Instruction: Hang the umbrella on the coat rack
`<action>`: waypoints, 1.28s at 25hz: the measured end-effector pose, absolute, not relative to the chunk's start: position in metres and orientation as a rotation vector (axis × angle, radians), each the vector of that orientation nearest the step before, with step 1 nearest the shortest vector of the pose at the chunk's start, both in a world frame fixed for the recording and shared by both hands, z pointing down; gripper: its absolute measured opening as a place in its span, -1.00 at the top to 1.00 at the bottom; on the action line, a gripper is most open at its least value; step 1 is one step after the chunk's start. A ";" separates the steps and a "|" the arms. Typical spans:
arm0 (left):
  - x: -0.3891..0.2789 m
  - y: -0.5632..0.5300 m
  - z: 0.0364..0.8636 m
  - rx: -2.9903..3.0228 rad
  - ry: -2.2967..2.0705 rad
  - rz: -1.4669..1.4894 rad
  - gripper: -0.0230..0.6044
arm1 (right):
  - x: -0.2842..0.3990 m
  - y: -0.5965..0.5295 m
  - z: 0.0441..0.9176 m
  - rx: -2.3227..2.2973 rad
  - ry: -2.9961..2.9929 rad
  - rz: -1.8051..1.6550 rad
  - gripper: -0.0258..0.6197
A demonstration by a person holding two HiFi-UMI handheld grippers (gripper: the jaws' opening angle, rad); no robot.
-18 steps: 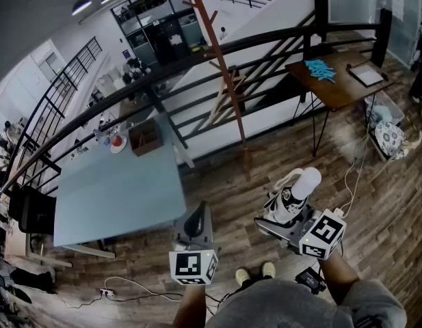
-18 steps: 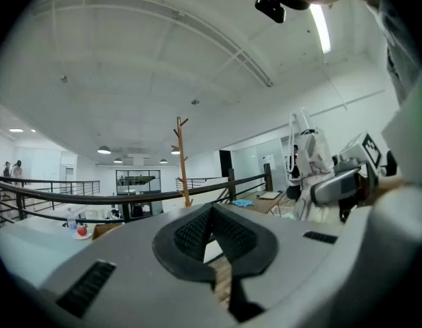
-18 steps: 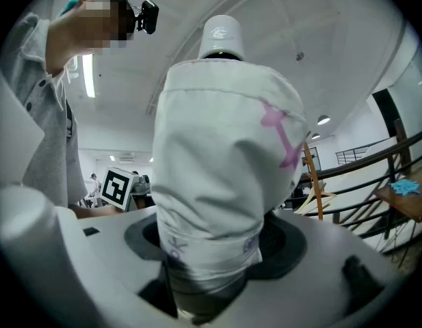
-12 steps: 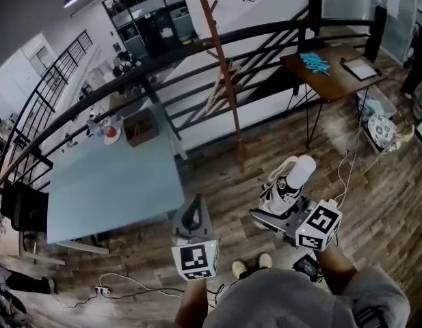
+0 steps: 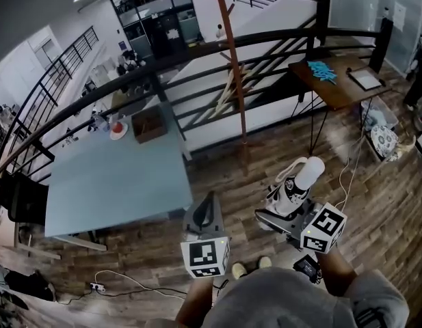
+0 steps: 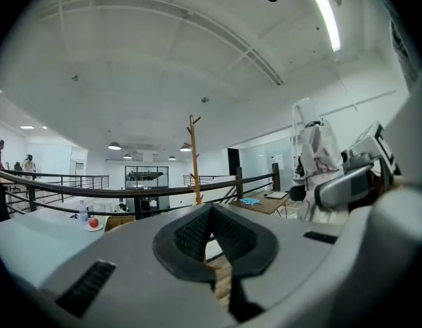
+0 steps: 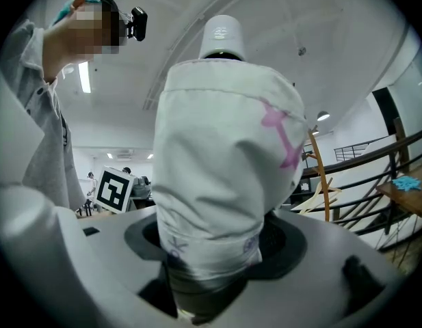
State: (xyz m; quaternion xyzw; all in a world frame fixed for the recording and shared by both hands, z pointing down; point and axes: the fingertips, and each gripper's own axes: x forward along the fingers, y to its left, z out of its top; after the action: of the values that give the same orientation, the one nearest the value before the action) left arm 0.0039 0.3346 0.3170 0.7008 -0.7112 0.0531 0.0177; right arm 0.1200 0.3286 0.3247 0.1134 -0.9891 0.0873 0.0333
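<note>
Nearest, the right gripper (image 5: 282, 211) has its jaws spread wide and clamped on the folded white umbrella (image 7: 224, 162). The umbrella stands upright in them, white cap on top, with pink marks on its cloth. Beside it the left gripper (image 6: 211, 234) holds nothing, jaws pressed together. Further off across the wood floor (image 5: 217, 176) stands the brown coat rack (image 5: 234, 80), well apart from the umbrella and close to the black railing (image 5: 163, 63). A pale blue bench (image 5: 115, 176) lies to the left, a brown bench (image 5: 337, 91) to the right.
</note>
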 end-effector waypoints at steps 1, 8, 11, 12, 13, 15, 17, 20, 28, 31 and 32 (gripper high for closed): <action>0.001 0.335 0.316 2.175 -2.211 0.145 0.89 | 0.117 0.330 0.324 0.350 -3.045 0.262 0.00; -0.022 0.344 0.315 2.151 -2.201 0.147 0.89 | 0.094 0.338 0.316 0.380 -3.060 0.272 0.00; -0.033 0.354 0.316 2.143 -2.199 0.135 0.89 | 0.085 0.343 0.314 0.387 -3.073 0.286 0.00; -0.037 0.358 0.316 2.142 -2.201 0.134 0.89 | 0.083 0.344 0.314 0.390 -3.074 0.281 0.00; -0.041 0.360 0.317 2.141 -2.206 0.136 0.89 | 0.080 0.346 0.314 0.393 -3.075 0.274 0.00; -0.048 0.363 0.317 2.137 -2.216 0.144 0.89 | 0.075 0.347 0.313 0.401 -3.078 0.261 0.00; -0.053 0.364 0.317 2.133 -2.221 0.144 0.89 | 0.072 0.346 0.312 0.409 -3.076 0.255 0.00; -0.054 0.365 0.318 2.139 -2.213 0.138 0.89 | 0.070 0.346 0.314 0.424 -3.068 0.252 0.00; -0.051 0.359 0.324 2.140 -2.199 0.133 0.89 | 0.067 0.339 0.316 0.432 -3.053 0.241 0.00; -0.054 0.352 0.321 2.141 -2.214 0.128 0.89 | 0.063 0.330 0.317 0.419 -3.054 0.235 0.00; -0.055 0.349 0.321 2.139 -2.221 0.129 0.89 | 0.062 0.327 0.317 0.412 -3.056 0.232 0.00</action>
State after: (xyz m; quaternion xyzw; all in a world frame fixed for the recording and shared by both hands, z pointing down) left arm -0.0546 0.3489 0.3207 0.6929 -0.7193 0.0417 0.0278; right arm 0.0619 0.3269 0.3170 0.1333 -0.9879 0.0751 0.0248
